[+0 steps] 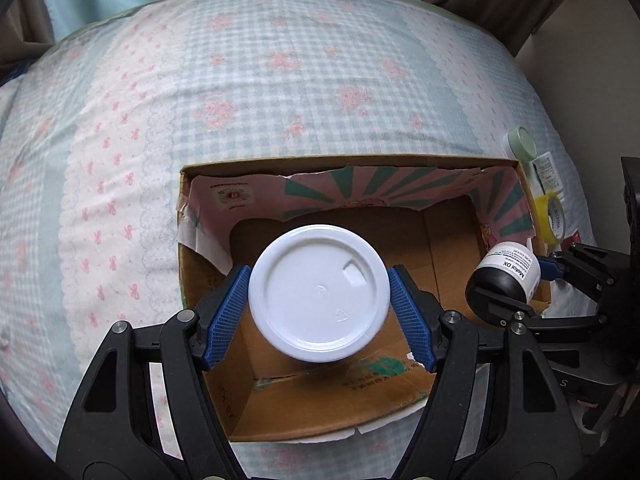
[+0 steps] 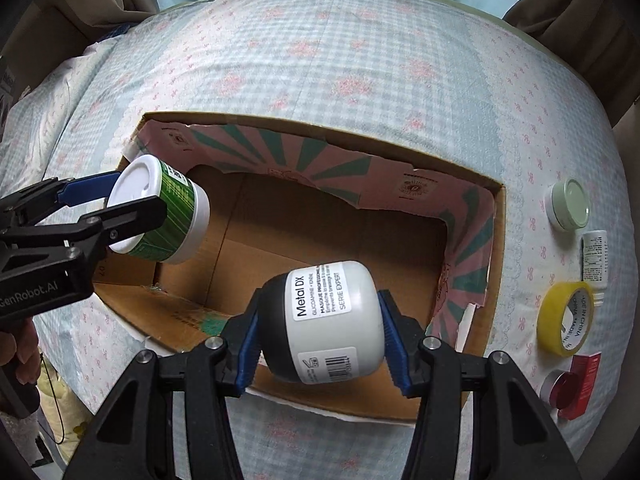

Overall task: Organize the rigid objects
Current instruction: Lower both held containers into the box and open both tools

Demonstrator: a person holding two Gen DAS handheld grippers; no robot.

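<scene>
An open cardboard box [image 1: 188, 264] [image 2: 494, 256] with pink and green flaps lies on the checked bedspread; nothing shows on its visible floor. My left gripper [image 1: 319, 298] [image 2: 120, 210] is shut on a green tub with a white lid [image 1: 319, 294] [image 2: 160, 220], held over the box's left side. My right gripper [image 2: 320, 330] [image 1: 520, 280] is shut on a grey-and-black Metal DX jar [image 2: 332, 324] [image 1: 505, 278], held on its side over the box's near right part.
On the bedspread right of the box lie a pale green-lidded jar [image 2: 570, 204] [image 1: 520, 143], a small white bottle [image 2: 595, 262], a yellow tape roll [image 2: 565, 318] [image 1: 554, 216] and a red item [image 2: 572, 388]. Curtains hang behind the bed.
</scene>
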